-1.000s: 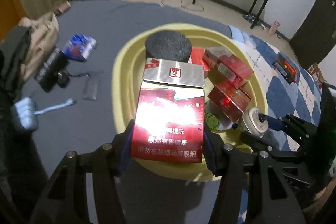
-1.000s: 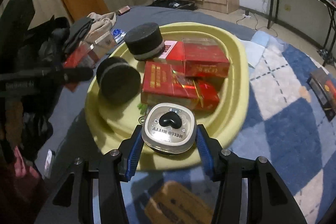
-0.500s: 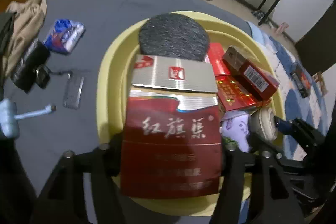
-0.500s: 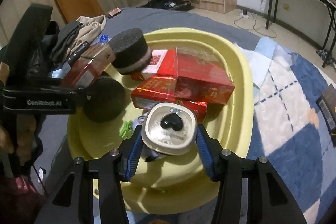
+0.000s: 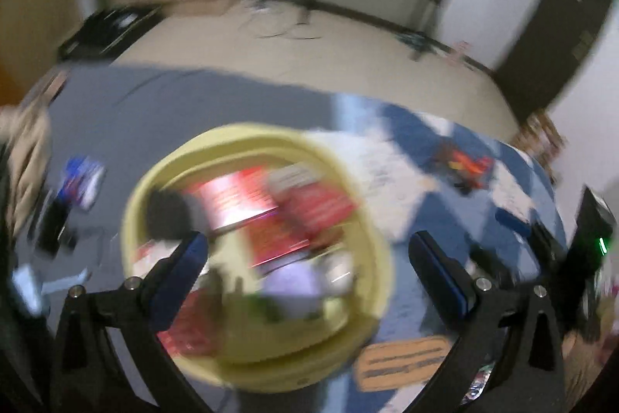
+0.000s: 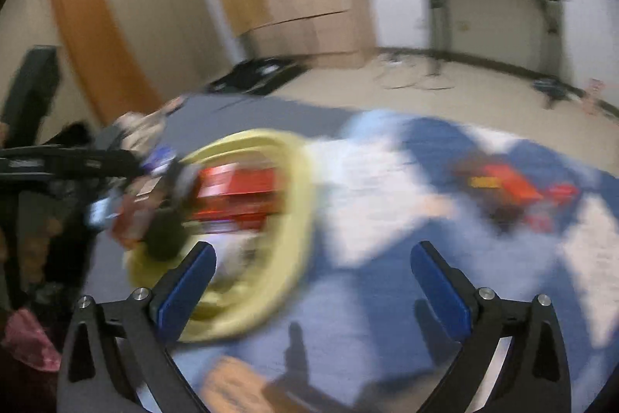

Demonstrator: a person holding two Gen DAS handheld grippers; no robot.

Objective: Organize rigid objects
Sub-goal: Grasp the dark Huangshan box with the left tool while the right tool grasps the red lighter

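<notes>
Both frames badly smeared, so only coarse detail.

Left gripper (image 5: pixel 309 250): jaws have just been opening, now spread wide, nothing between them. Right gripper (image 6: pixel 313 258): same, jaws just opened, released, gap empty.

Yellow basin (image 5: pixel 371 219) sits on the grey and blue-checked bedding (image 5: pixel 418 219), loaded with red boxes (image 5: pixel 321 208), a dark round puck (image 5: pixel 166 211) at its left side, and a pale purple thing (image 5: pixel 294 285) near the front rim. Looks like both loads are already in the basin.

Next candidate, my guess: the red-and-black packet (image 6: pixel 499 184) lying loose on the blue-checked part, well apart from the basin. Key relation:
- from the right wrist view it lies ahead and right of the jaws, basin ahead-left (image 6: pixel 294 204);
- from the left wrist view the same packet (image 5: pixel 464 165) is far off to the upper right, beyond the basin rim;
- so the right hand is the nearer one, I'd say;
- long axis seems to run roughly left-right across the right view, but blur makes that uncertain. If so, the jaws would have to close across the short side.

An orange-brown flat box (image 5: pixel 404 360) also lies just outside the basin's near rim, below the left jaws. Also loose.
</notes>
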